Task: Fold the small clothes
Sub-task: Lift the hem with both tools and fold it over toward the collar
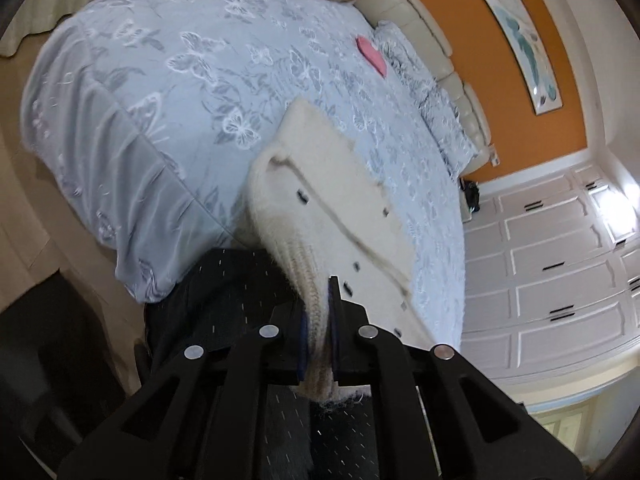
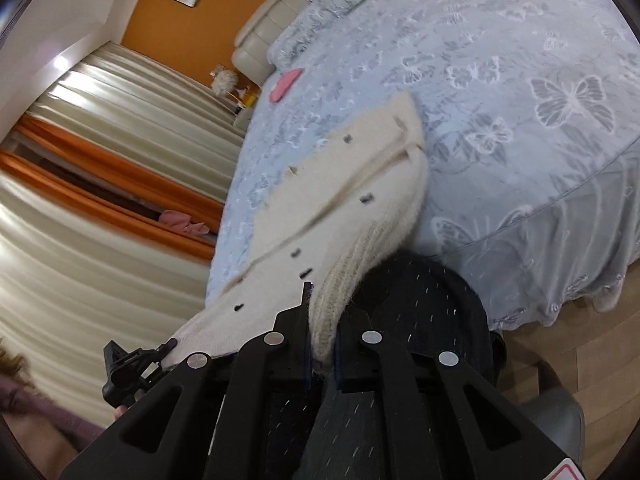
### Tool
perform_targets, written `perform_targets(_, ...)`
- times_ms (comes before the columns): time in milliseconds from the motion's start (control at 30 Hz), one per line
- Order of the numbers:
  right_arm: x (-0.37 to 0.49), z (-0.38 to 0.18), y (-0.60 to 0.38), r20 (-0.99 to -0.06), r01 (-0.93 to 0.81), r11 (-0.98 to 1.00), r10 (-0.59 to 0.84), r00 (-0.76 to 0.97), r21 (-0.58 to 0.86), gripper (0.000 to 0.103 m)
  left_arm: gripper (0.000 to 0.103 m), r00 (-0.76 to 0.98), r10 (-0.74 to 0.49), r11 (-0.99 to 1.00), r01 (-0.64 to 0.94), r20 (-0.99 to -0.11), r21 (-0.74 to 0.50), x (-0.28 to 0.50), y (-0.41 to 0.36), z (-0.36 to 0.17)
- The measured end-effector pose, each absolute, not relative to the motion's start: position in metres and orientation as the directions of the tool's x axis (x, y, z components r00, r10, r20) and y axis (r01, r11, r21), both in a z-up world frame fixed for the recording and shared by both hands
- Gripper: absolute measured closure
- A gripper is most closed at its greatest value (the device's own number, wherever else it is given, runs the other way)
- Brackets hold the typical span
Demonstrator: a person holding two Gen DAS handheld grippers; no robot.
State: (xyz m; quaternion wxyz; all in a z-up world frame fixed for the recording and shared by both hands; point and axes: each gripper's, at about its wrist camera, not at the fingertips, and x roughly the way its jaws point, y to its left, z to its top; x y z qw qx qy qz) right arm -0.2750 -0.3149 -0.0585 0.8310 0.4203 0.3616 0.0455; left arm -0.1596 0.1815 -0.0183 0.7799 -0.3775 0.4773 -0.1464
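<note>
Pinching the ribbed hem of a cream cardigan (image 1: 340, 208), the left gripper (image 1: 318, 336) has its fingers pressed together on the knit, and the right gripper (image 2: 322, 336) clamps the same ribbed band at another spot. From both grips the cardigan stretches away, its far end lying on the bed (image 1: 160, 80), its near end lifted clear of the quilt. Dark buttons run along its front edge.

Risks, as I judge them: each hold takes only a narrow bite of thick rib, so a quick pull could let the hem slide out of one pair of fingers and drop that corner. Uneven lifting would skew the fold line, and the loose front edge may flop open or bunch. Dragging the far end could also ruffle the quilt beneath.

Beyond the cardigan, a folded pink item (image 1: 372, 56) sits near the pillows, well apart. The bed carries a pale blue butterfly quilt with a cream padded headboard (image 1: 432, 36). An orange wall holds a framed picture (image 1: 520, 40); white panelled wardrobes (image 1: 560, 260) stand on one side, cream and orange curtains (image 2: 100, 160) on the other.
</note>
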Motion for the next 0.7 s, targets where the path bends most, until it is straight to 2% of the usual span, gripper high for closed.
perform_targets(167,-0.280,-0.013,-0.314,-0.503,0.144,0.683,0.361,0.785,0.716,0.096,0.096,0.568,-0.564,0.659,-0.128,-0.599,-0.741,-0.162,0.187,0.021)
perform_targets(267,-0.240,-0.009,-0.333,-0.458,0.118,0.686,0.339,0.821,0.718,0.096,0.096,0.599,-0.578,0.653,-0.067,-0.554,-0.754,-0.121,0.174,0.036)
perform_targets(367,-0.181,-0.031,-0.362,-0.439,0.142,0.663,0.306,0.845,0.735,0.096,0.096,0.618,-0.546,0.707,-0.021,-0.565,-0.707,-0.047,0.152,0.030)
perform_targets(467,-0.123,-0.054,-0.383,-0.454,0.182,0.634,0.297,0.840,0.751,0.096,0.096,0.597,-0.526,0.735,-0.039,-0.605,-0.677,0.013,0.133,0.010)
perform_targets(700,0.008,-0.122,-0.413,-0.583,0.319,0.622,0.279,0.763,0.715,0.096,0.096,0.542,-0.409,0.820,-0.135,-0.734,-0.556,0.142,0.090,-0.066)
